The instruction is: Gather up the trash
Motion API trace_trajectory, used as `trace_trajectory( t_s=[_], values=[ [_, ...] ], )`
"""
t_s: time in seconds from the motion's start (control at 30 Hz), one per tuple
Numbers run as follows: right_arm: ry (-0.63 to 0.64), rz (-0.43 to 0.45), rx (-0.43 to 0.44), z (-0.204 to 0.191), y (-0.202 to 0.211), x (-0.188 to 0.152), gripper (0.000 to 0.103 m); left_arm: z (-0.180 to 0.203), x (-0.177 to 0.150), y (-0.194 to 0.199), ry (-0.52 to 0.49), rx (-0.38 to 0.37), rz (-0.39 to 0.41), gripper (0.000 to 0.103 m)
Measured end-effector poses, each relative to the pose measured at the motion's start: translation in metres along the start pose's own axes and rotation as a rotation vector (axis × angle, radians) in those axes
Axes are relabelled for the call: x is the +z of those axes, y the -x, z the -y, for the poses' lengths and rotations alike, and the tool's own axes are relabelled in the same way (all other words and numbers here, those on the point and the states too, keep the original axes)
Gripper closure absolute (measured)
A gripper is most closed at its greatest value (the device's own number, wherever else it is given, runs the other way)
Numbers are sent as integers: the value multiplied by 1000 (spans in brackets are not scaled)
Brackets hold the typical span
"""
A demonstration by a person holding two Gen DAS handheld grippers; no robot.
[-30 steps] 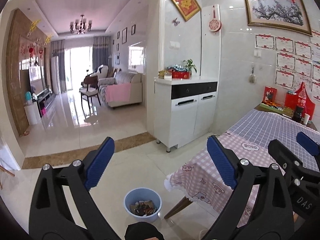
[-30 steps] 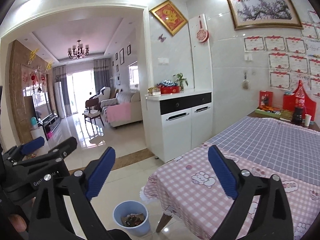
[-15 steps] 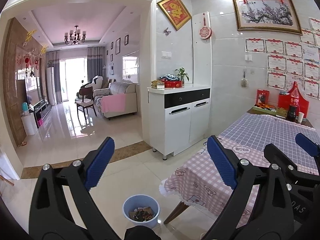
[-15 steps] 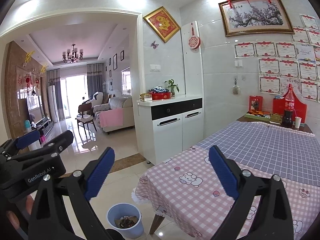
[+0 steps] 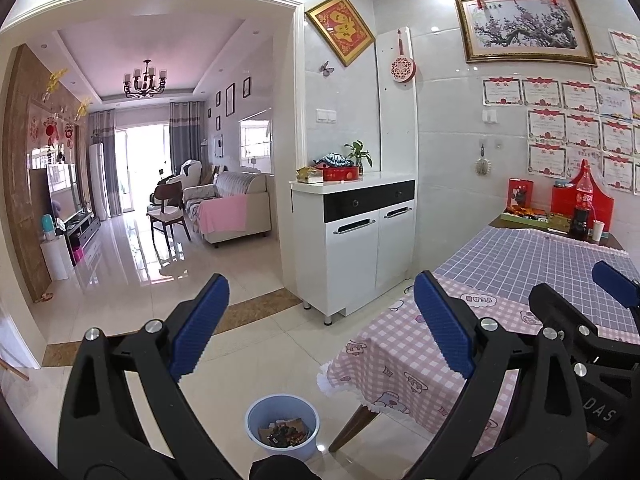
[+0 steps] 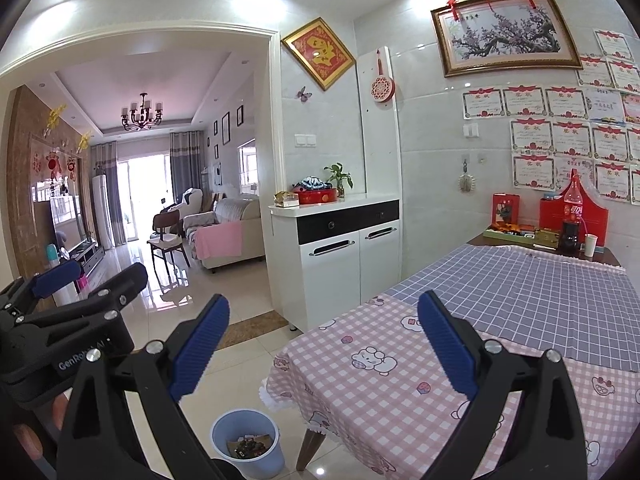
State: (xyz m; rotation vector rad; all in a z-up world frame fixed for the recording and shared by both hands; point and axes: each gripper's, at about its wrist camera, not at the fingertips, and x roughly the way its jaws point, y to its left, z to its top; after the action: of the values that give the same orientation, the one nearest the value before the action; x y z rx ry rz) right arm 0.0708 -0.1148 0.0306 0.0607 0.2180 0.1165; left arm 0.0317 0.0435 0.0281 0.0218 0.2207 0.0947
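A dining room opens through a wide archway onto a sunlit living room, its tiled floor [image 5: 132,284] glossy with reflected window light. A desk [image 6: 500,320] fills the right side, draped in a pink checked cloth with cartoon prints at the near end and a blue grid cloth beyond; its cloth-covered top lies bare, while at the far end, against the wall, stand a cola bottle [image 6: 571,216], a white cup [image 6: 590,245] and red boxes. A white sideboard [image 5: 356,240] stands against the wall beside the archway, carrying a red tray and a small potted plant. On the floor just beside the desk's near corner and wooden leg sits a light blue trash bin [image 5: 282,426], upright, with dark wrappers and a scrap of cardboard [image 6: 248,446] lying in its bottom. The left gripper [image 5: 320,330] hangs above the bin, its blue-padded jaws spread wide and holding nothing. The right gripper [image 6: 322,346] hovers over the desk's near corner, jaws equally wide apart and empty; each gripper shows at the edge of the other's view.
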Motion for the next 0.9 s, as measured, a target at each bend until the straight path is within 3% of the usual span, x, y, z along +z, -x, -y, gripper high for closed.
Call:
trace_trajectory(
  t_s=[0.9],
  values=[
    [-8,-13,5,-1,1,1,10,1,-2,-2,-3,-18,-21,11]
  ],
)
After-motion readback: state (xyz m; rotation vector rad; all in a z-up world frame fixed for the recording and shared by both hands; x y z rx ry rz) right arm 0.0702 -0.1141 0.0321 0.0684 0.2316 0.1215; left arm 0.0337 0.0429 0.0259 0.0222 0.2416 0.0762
